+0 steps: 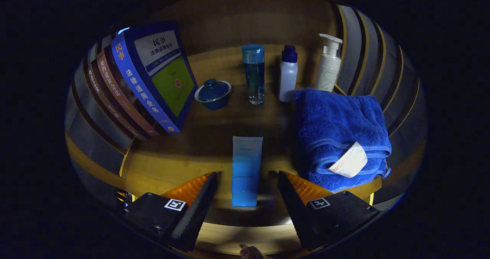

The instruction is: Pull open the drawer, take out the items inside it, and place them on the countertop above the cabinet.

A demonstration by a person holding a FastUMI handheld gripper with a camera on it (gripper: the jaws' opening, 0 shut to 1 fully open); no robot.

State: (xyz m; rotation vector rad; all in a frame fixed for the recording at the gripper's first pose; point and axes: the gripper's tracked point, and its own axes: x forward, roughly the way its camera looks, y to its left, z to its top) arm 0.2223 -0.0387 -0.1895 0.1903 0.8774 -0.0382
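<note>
The tongs (247, 192) are standing wide open over the wooden countertop (172, 163). The two fingers are sitting apart, one on the left and one on the right. A blue tube (247, 171) is lying flat on the countertop between them. Neither finger is touching the tube, so the tongs are holding nothing. There is a gap on each side of the tube.

Just to the right of the right finger, a folded blue towel (340, 132) is lying on the countertop. A white tag (350, 160) is hanging off its near edge.

Farther away, past the tube, a small blue bowl with a lid (213, 93) is sitting on the wood. To its right a tall clear blue bottle (253, 74) is standing upright. Next to that is standing a white bottle with a dark blue cap (288, 75). Farther right, behind the towel, a white pump bottle (328, 64) is standing.

On the far left, a row of books (134, 86) is leaning, with the biggest blue book at the front.

Near the bottom, a bit of a finger of a person (249, 252) is peeking in.
</note>
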